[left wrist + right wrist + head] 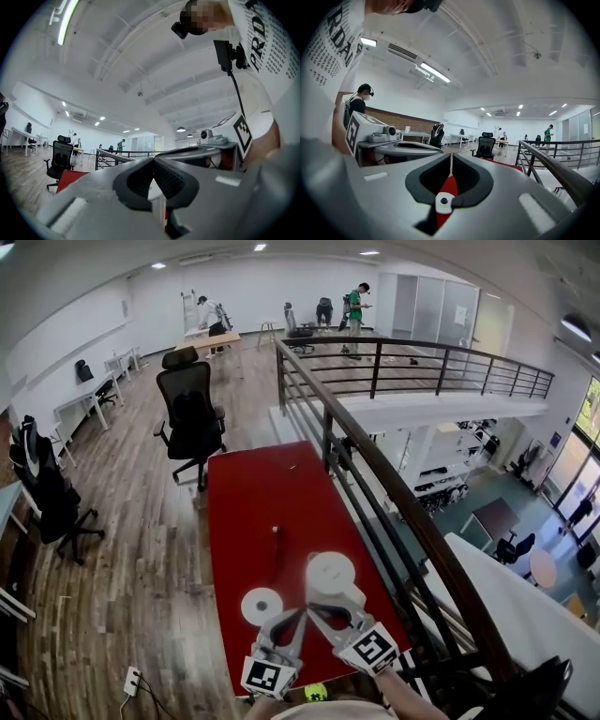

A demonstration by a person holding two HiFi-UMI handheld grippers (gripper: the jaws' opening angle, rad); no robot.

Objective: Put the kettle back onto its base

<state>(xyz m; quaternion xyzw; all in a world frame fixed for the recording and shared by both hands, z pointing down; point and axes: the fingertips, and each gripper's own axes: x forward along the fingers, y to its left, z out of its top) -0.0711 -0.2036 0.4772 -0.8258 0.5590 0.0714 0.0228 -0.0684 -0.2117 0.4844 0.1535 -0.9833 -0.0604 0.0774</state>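
A white kettle (330, 575) stands on the red table (253, 502) near its front right. Its round white base (262, 606) lies to the left of it, apart from it. Both my grippers hover low over the table's front edge, tips nearly meeting between kettle and base. The left gripper (298, 620) is shut and empty; in its own view (153, 161) a sliver of the white kettle (156, 188) shows behind the pads. The right gripper (317, 613) is shut too, holding nothing; its own view (451, 157) shows the base (442, 202) with its centre pin below the jaws.
A dark cord (277, 554) runs up the table from near the base. A black railing (375, 493) borders the table's right side, with a drop beyond. An office chair (190, 413) stands past the far end. A power strip (132, 681) lies on the floor at left.
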